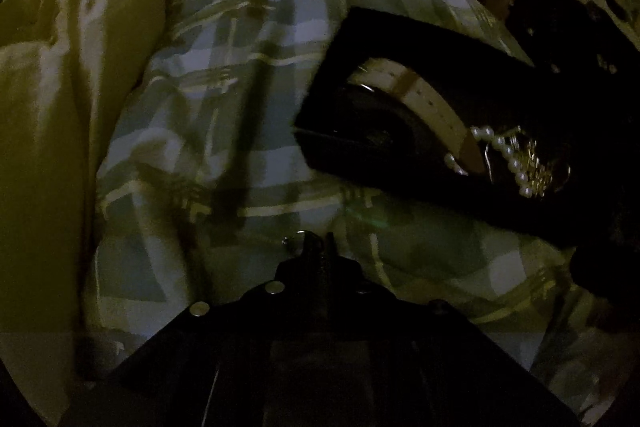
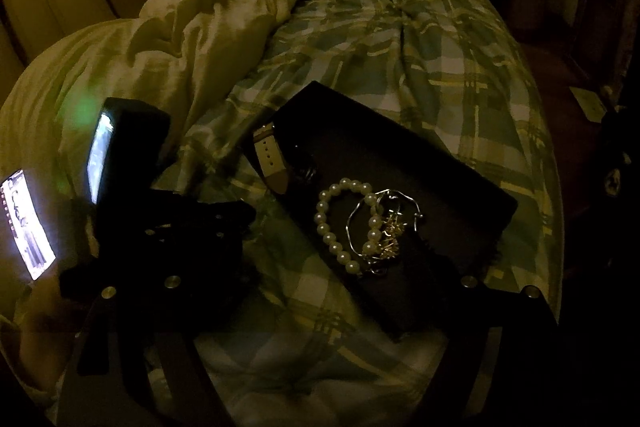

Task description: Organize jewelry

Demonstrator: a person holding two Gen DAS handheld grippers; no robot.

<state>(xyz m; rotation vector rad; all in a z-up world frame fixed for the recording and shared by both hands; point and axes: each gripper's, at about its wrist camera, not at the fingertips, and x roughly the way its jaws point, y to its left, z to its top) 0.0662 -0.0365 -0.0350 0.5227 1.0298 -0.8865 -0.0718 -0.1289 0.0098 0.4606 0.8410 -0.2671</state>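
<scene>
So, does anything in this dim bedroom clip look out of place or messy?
Yes. On the black tray lying on the plaid bedspread, the pearl bracelet, a silver bangle and a gold chain sit heaped together and overlapping. A white watch strap hangs over the tray's edge.

The dim light left the small shiny thing [image 1: 297,238] at the tip of the left claw [image 1: 318,241] too small to identify. In the right wrist view, the right claw's [image 2: 312,291] fingertips merged into the black tray [image 2: 420,163], and the tangled gold jewelry [image 2: 390,239] was indistinct. Both bright screens [image 2: 28,223] were blurred.
</scene>
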